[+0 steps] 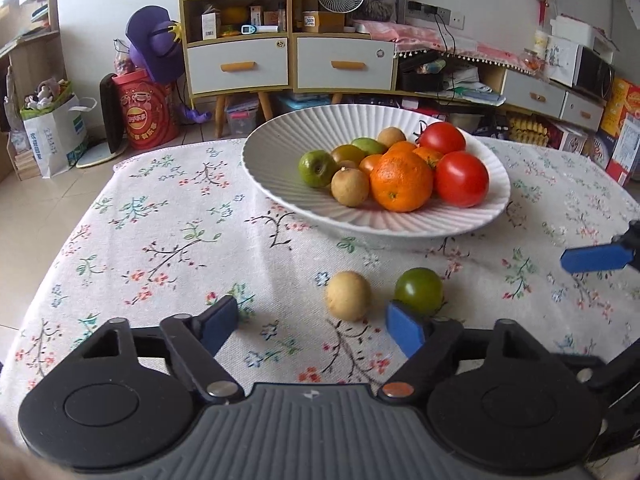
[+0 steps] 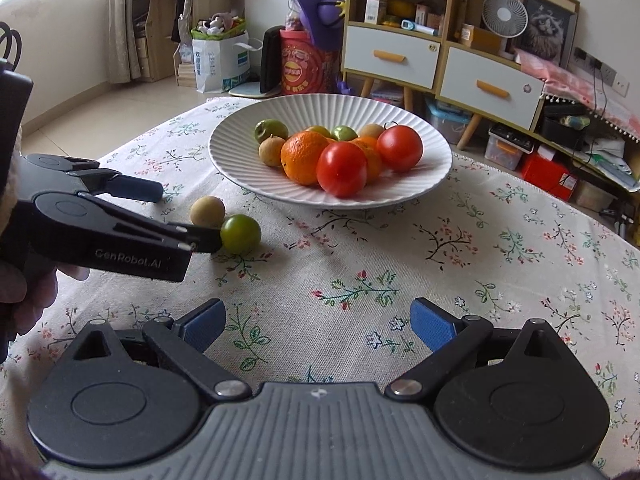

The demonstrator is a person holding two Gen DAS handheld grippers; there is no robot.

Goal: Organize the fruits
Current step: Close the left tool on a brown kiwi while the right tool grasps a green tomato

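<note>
Left wrist view: left gripper (image 1: 312, 322) fingers apart, bracketing the longan (image 1: 348, 295) for transfer to the bowl (image 1: 280, 184); right gripper (image 2: 318, 322) fingers apart, empty.

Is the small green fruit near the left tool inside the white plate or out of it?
Out. The green fruit lies on the floral tablecloth, in front of the white plate, beside a tan fruit.
</note>
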